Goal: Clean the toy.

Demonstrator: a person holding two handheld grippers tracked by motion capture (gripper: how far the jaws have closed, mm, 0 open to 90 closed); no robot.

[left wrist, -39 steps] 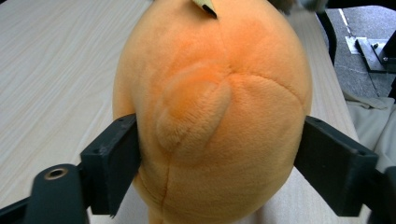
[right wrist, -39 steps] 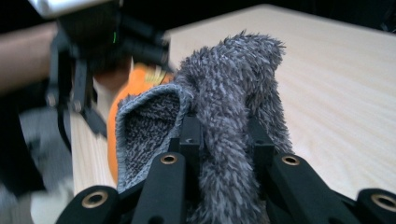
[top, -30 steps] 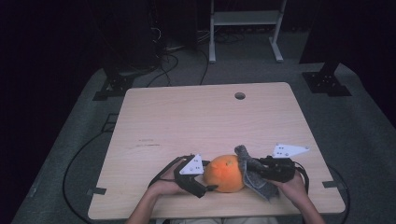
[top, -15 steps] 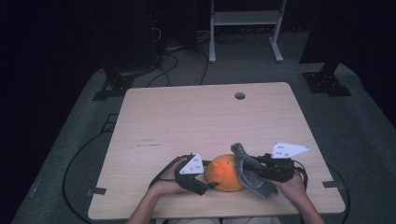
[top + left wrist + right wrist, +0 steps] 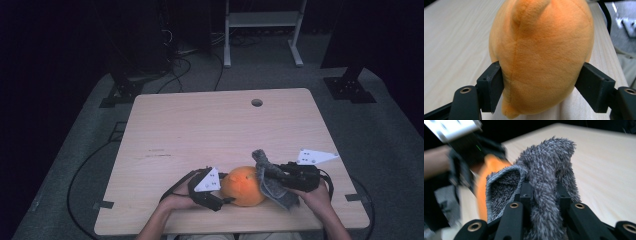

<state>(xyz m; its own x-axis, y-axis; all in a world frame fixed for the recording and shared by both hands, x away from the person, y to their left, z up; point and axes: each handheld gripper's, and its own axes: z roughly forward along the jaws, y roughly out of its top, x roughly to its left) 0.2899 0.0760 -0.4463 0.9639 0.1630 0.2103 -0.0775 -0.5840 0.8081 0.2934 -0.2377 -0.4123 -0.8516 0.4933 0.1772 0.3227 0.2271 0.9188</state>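
Left tool (image 5: 541,92) has just been closing, clamps orange plush (image 5: 541,55); right tool (image 5: 544,195) grips grey cloth (image 5: 546,170)

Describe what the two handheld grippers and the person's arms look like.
Both the left gripper and the right gripper are black, each topped with a pale three-cornered plate bearing small dark marks. Their jaws are flat black blocks on arms with brass-ringed holes. Black cables trail off each. The forearms are bare, with no sleeves showing.

Plush toy (image 5: 243,185) lies between both tongs (table's (image 5: 210,125) near edge).
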